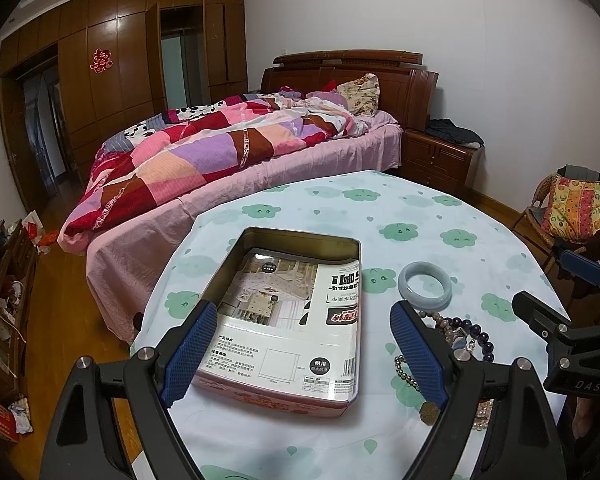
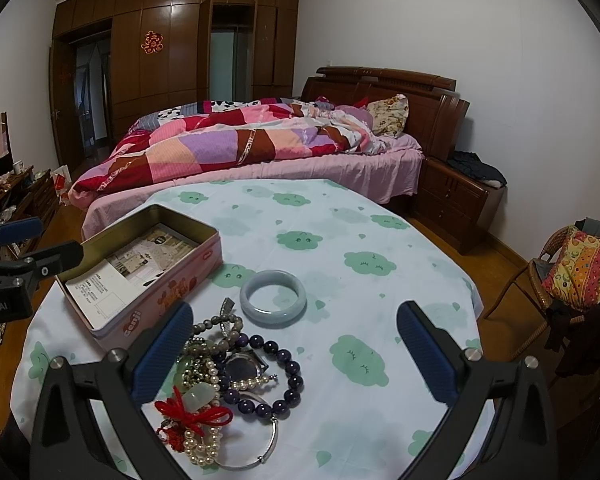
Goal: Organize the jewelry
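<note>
Pale jade-coloured, the bangle [image 2: 273, 298] lies flat on the table [image 2: 380, 240], which is covered by a white cloth printed with green clouds. It sits apart from, but just beside, a tangled heap of jewelry [image 2: 224, 384] nearer the camera: a string of dark purple beads [image 2: 278, 364], strands of pearls [image 2: 204, 444], a wristwatch [image 2: 242, 362], a thin silver bangle [image 2: 260, 456] and a red knotted cord [image 2: 192, 416]. To the left of the heap stands an open pink tin [image 2: 140, 276] with a printed paper packet [image 1: 284, 320] lying inside it.

The right gripper [image 2: 296, 356] hangs over the near edge of the table with its blue-padded fingers [image 2: 162, 354] spread wide and nothing between them; the left-hand finger is right above the edge of the heap. The left gripper [image 1: 312, 354] is also wide open and empty, poised over the near end of the tin, its fingers [image 1: 190, 354] straddling the tin's width.

Behind the table is a bed [image 2: 260, 148] with a patchwork quilt.
</note>
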### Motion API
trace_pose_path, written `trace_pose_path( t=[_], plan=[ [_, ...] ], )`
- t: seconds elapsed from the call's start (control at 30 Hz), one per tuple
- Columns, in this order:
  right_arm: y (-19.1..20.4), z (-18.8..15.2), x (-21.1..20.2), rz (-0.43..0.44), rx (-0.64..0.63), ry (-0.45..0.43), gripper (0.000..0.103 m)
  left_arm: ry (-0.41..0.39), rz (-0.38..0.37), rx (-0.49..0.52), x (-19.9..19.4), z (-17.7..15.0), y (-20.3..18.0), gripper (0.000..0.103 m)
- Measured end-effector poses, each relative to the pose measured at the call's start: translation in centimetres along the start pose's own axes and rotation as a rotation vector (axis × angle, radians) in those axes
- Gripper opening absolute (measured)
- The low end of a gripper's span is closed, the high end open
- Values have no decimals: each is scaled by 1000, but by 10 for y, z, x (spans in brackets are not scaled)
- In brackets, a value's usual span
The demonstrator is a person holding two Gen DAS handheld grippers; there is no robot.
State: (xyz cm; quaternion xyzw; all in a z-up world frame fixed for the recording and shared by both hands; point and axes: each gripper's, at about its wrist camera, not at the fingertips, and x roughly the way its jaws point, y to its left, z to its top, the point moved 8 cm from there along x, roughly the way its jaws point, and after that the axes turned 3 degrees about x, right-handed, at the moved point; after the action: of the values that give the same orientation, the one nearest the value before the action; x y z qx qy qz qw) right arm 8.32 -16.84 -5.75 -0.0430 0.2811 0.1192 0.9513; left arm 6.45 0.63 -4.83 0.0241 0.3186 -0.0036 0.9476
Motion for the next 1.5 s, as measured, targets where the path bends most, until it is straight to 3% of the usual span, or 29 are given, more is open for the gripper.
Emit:
trace_pose_path(
  t=[0.7,1.0,1.23,1.5],
  plan=[
    [-4,5,-1,-1,0,4,103,3,-2,1,0,-2,2,88],
    [-3,-16,9,-9,-2,19,103,31,-23,-5,10,-12,7,88],
    [-26,-33,18,-26,-1,70,102,48,-65,25,20,-19,-21,88],
    [-36,-48,26,-3,5,115,89,77,-137,116,32,-28,-63,88]
  ],
)
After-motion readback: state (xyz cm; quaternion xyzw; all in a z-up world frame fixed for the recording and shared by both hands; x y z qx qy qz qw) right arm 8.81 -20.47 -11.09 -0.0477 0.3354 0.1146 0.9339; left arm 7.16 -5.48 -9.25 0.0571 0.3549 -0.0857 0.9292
